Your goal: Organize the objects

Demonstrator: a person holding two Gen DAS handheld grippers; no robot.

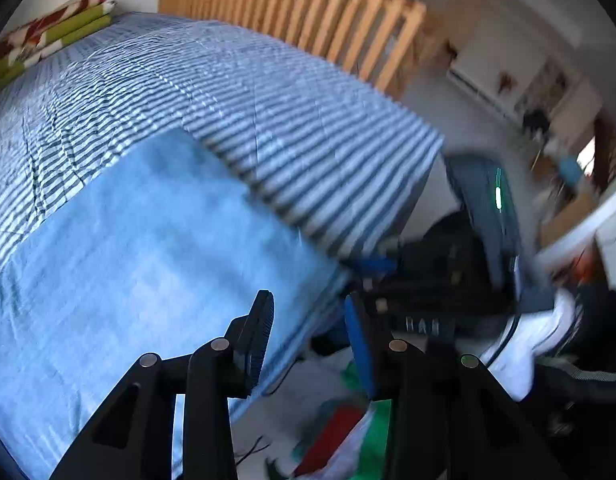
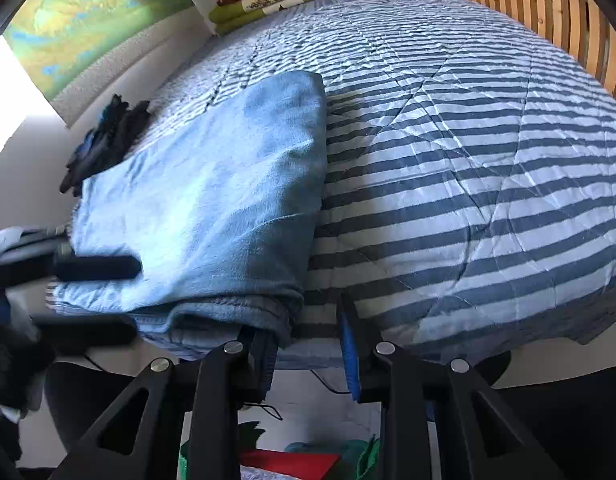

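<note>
Fingers of both the left gripper (image 1: 308, 332) and right gripper (image 2: 308, 344) stand apart, empty; the folded blue cloth (image 2: 211, 184) lies at centre-left on the striped bed (image 2: 488, 160), floor clutter (image 2: 291, 460) low in frame seemingly remaining.

The left tool (image 1: 308, 334) is matte black plastic — two angled arms with triangular cut-outs, each joint pinned by a round silver screw (image 1: 220, 345). One finger carries a ribbed black pad (image 1: 263, 332), the other a bright blue one (image 1: 358, 344). The right tool (image 2: 305, 354) is built the same way — black struts, silver pins, a blue ribbed pad (image 2: 350, 354). Seen from the left camera, its grey housing (image 1: 488, 208) shows a thin green light strip.
</note>
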